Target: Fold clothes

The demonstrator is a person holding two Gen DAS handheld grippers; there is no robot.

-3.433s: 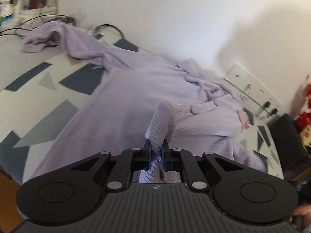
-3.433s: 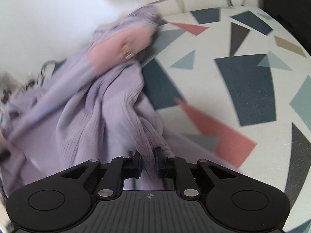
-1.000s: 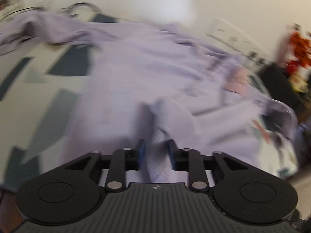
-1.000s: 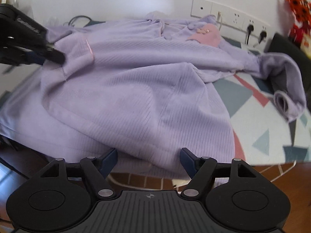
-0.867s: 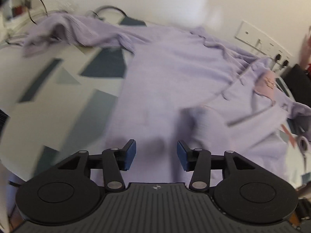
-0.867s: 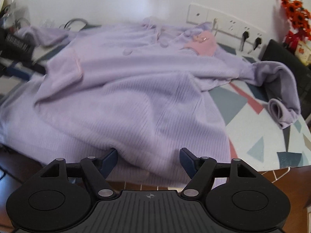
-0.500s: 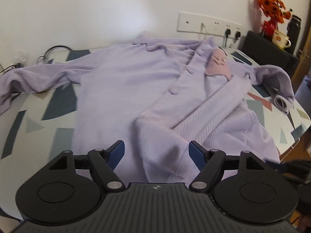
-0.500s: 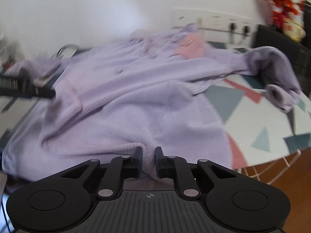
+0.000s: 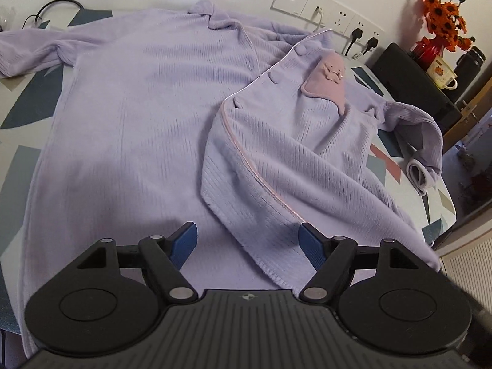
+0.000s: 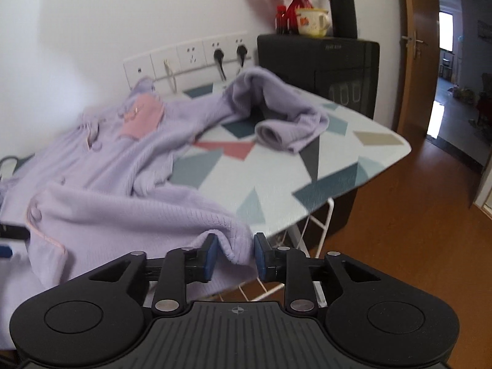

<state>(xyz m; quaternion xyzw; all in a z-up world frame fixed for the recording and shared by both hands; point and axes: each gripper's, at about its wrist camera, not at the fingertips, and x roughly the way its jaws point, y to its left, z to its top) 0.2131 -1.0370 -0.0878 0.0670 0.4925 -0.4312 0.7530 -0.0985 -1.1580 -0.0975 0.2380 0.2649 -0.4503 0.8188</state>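
Left gripper (image 9: 247, 240) hangs released over the lavender cardigan (image 9: 147, 98), its blue pads wide apart with nothing pinched, just above the hem of the front panel that lies folded across the body. Right gripper (image 10: 234, 256) has its jaws partly parted, having just been opening, with a bunched lower corner of the cardigan between the pads; whether they press on it cannot be told. The garment lies spread on the patterned bench (image 10: 353, 166), one sleeve (image 10: 286, 117) curled near the far right corner. Judging by this, the spreading and squaring step is in hand. Next likely calls for seizing the hem and the loose sleeve to bring them inward, keeping fabric flat
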